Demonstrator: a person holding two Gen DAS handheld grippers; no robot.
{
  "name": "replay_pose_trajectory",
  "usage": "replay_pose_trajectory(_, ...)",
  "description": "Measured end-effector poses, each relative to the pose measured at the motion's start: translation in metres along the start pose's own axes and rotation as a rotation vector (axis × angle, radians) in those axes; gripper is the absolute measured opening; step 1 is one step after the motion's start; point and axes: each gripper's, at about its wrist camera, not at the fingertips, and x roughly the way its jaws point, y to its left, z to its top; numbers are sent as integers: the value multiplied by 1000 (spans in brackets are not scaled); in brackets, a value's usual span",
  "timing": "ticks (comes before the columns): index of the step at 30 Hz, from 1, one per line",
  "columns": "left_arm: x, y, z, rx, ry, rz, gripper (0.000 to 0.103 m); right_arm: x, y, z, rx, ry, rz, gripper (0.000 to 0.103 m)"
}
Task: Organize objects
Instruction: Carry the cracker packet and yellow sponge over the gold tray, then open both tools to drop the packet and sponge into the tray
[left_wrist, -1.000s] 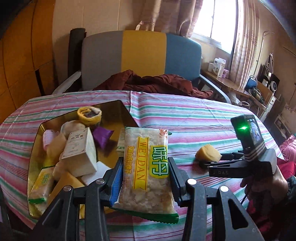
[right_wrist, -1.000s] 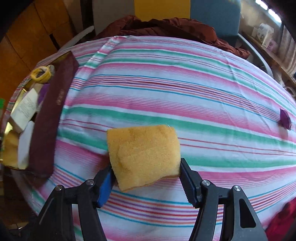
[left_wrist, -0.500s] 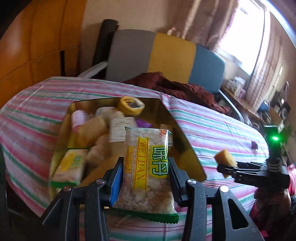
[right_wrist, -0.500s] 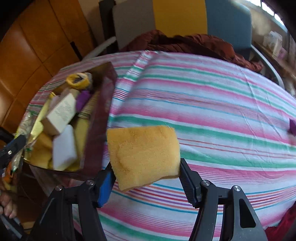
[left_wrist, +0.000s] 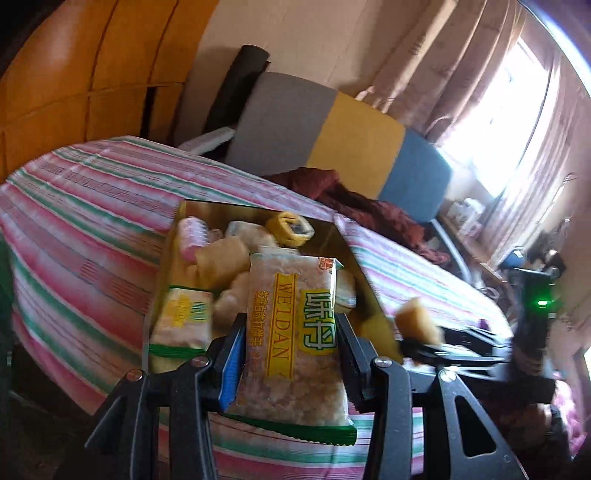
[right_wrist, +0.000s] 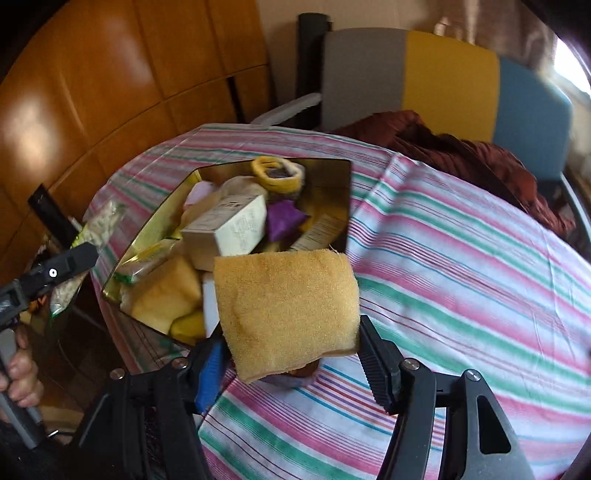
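In the left wrist view, the left gripper (left_wrist: 291, 354) is clamped on a clear plastic snack packet with a yellow and green label reading WEIDAN (left_wrist: 295, 332), held upright at the centre of the frame with its green bottom seam nearest the camera. Beyond it, toward 11 o'clock, sits a shiny gold metal tray (left_wrist: 347, 240) on the pink, green and white striped cloth surface (left_wrist: 92, 206); inside lie a second, smaller snack packet with green trim (left_wrist: 181, 325) at its near left, a pink wrapped roll (left_wrist: 192, 236) and a yellow woven ring (left_wrist: 290, 229) at the far end. At 3 o'clock the right gripper (left_wrist: 424, 339) holds a yellow sponge block (left_wrist: 419, 323) just beside the tray's right wall. In the right wrist view, the right gripper (right_wrist: 291, 354) is closed on the yellow sponge block (right_wrist: 288, 310), which fills the centre and overlaps the tray's (right_wrist: 343, 192) near right corner. In the tray, toward 11 o'clock, are a white cardboard box (right_wrist: 232, 229), a purple crumpled wrapper (right_wrist: 282, 219) and the yellow woven ring (right_wrist: 277, 173). At 9 o'clock the left gripper (right_wrist: 66, 266) carries the snack packet (right_wrist: 88, 240) beside the tray's left edge, off the surface (right_wrist: 461, 266).
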Motion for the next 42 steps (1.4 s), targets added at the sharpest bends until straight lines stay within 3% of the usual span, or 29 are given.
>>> replay_pose_trajectory(3, 10, -12, 3, 3, 23, -66, 45, 6, 2, 6, -16, 5, -43, 66)
replay_pose_trajectory(7, 30, -23, 3, -2, 65, -90, 45, 14, 2, 18, -24, 1, -27, 66)
replay_pose_trajectory(16, 63, -21, -13, 12, 153, -29, 45, 44, -2, 59, -14, -5, 15, 68)
replay_pose_trajectory(20, 88, -25, -12, 32, 198, 19, 45, 61, 0, 70, -12, 15, 54, 89)
replay_pose_trajectory(25, 107, -28, -14, 54, 233, 43, 45, 64, -4, 67, 23, 13, 77, 93)
replay_pose_trajectory(38, 58, -36, -14, 132, 102, 31, 46, 48, -26, 40, 131, -4, 53, 95)
replay_pose_trajectory(42, 55, -42, -20, 204, 107, 71, 38, 38, -26, 33, 128, -21, 29, 96)
